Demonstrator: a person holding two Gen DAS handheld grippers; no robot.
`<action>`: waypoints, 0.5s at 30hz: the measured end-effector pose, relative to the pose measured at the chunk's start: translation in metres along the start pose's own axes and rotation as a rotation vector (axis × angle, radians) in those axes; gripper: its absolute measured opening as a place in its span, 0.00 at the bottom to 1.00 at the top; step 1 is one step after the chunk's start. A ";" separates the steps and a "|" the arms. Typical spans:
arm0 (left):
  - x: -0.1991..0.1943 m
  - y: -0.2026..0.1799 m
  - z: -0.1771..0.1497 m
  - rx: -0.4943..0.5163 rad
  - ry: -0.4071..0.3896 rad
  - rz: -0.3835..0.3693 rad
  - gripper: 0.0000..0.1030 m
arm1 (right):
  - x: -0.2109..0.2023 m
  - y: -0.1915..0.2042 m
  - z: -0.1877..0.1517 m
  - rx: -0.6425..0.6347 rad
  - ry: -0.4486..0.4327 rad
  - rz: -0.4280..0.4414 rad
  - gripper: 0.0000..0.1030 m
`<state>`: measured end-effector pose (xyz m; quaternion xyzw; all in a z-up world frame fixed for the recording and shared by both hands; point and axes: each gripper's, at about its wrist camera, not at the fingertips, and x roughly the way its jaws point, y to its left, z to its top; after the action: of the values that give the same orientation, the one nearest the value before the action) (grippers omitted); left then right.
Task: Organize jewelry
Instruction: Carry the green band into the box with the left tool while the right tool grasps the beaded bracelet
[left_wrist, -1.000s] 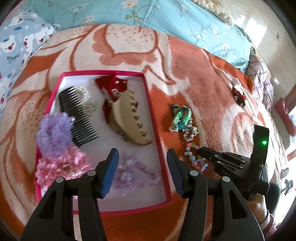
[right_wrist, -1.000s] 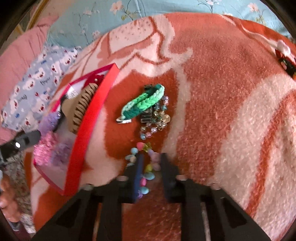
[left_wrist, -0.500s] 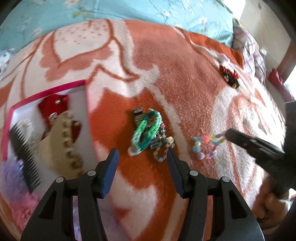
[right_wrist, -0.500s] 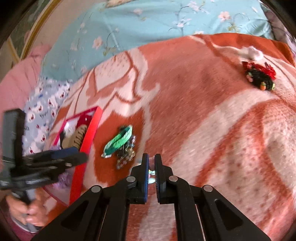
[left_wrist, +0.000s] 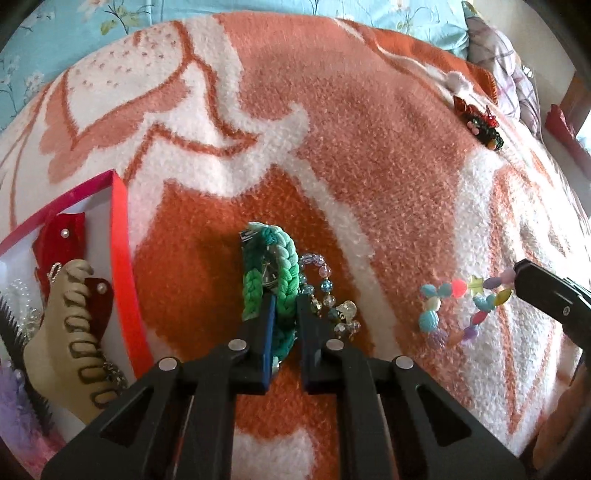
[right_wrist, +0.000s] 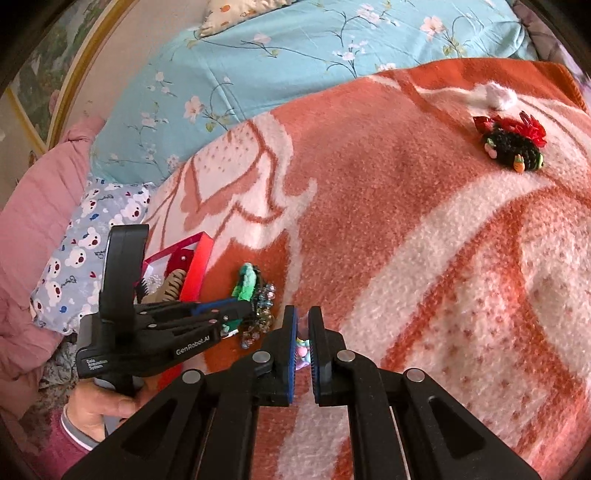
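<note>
**Two grippers clamp bracelets on an orange blanket**

The left gripper (left_wrist: 283, 310), low in the centre of its own view, has its jaws pinched on the near end of a green braided bracelet (left_wrist: 275, 269), which lies on the orange-and-white blanket (left_wrist: 332, 147). A clear-bead bracelet (left_wrist: 328, 295) lies touching the green one on its right. At the right edge of that view the right gripper (left_wrist: 517, 273) grips one end of a pastel bead bracelet (left_wrist: 458, 310), whose loop spreads over the blanket toward the left. In the right wrist view the same gripper's jaws stand narrow, with pastel beads just visible between them. At the left edge of the left view a red-rimmed tray (left_wrist: 122, 258) holds a beige hair claw (left_wrist: 70, 332), a red bow (left_wrist: 59, 236) and a black comb (left_wrist: 22, 365). At the upper right, well apart from the rest, lies a black-and-red hair ornament (left_wrist: 480, 123). A hand (right_wrist: 99, 402) holds the left gripper's handle at the lower left of the right view.
</note>
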<state>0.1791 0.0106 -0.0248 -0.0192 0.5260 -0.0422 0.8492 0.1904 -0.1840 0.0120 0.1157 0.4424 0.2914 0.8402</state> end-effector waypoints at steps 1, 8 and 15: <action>-0.005 0.002 -0.002 -0.006 -0.010 -0.010 0.08 | -0.001 0.002 0.000 -0.003 -0.003 0.003 0.05; -0.048 0.020 -0.016 -0.088 -0.079 -0.076 0.08 | -0.013 0.017 0.004 -0.026 -0.028 0.024 0.05; -0.090 0.039 -0.034 -0.144 -0.146 -0.083 0.08 | -0.024 0.040 0.006 -0.057 -0.047 0.050 0.05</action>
<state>0.1107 0.0578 0.0370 -0.1050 0.4630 -0.0381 0.8793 0.1690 -0.1660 0.0495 0.1094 0.4110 0.3223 0.8457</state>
